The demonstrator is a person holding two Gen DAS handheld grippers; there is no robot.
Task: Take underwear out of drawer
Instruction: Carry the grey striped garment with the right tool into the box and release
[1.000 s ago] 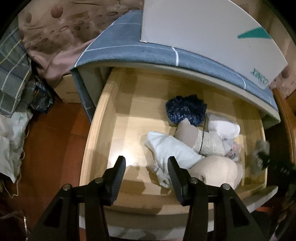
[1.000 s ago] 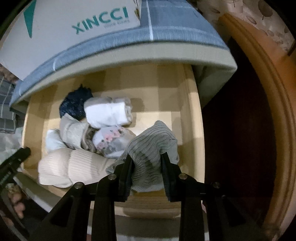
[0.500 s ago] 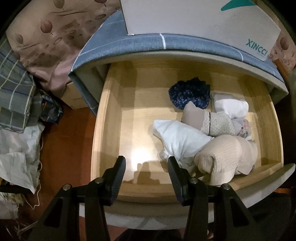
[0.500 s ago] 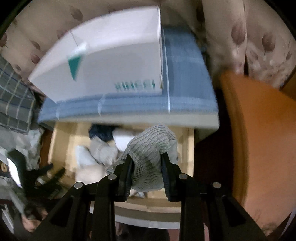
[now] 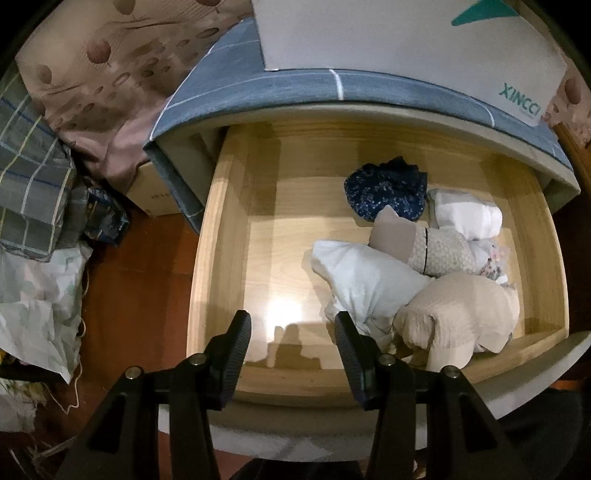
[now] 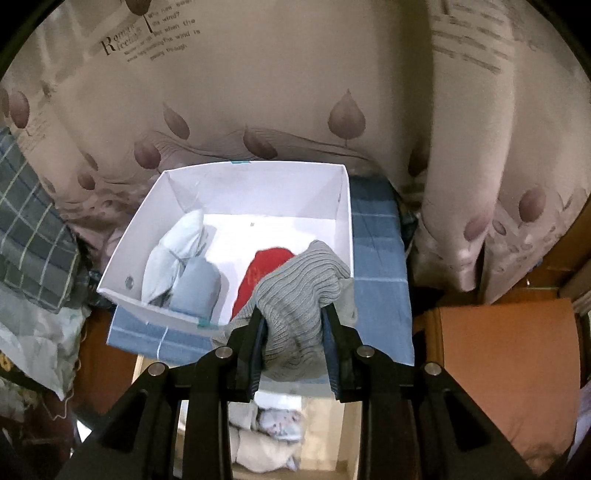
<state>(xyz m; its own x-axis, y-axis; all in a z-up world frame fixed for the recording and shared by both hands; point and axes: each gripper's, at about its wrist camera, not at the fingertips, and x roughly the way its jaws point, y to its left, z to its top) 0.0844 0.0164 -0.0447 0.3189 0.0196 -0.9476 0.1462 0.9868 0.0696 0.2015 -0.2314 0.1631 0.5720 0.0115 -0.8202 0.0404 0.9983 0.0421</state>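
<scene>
- Grip is holding: the right gripper (image 6: 293, 332) is pinching the grey ribbed underwear (image 6: 299, 295) just above the white box (image 6: 343, 221).
- Carrying it fully over the rim before releasing is looking wise.
- The left gripper (image 5: 291, 350) is hovering wide and empty over the drawer (image 5: 229, 236).

The white box (image 5: 406, 33) is being cut off by the top edge of the left wrist view. In the right wrist view, part of the red garment (image 6: 264, 275) is being hidden by the grey ribbed underwear (image 6: 299, 295), the drawer (image 6: 332, 435) is being largely screened by the right gripper (image 6: 293, 354), and the rolled items (image 6: 273, 439) inside it are being blurred.
</scene>
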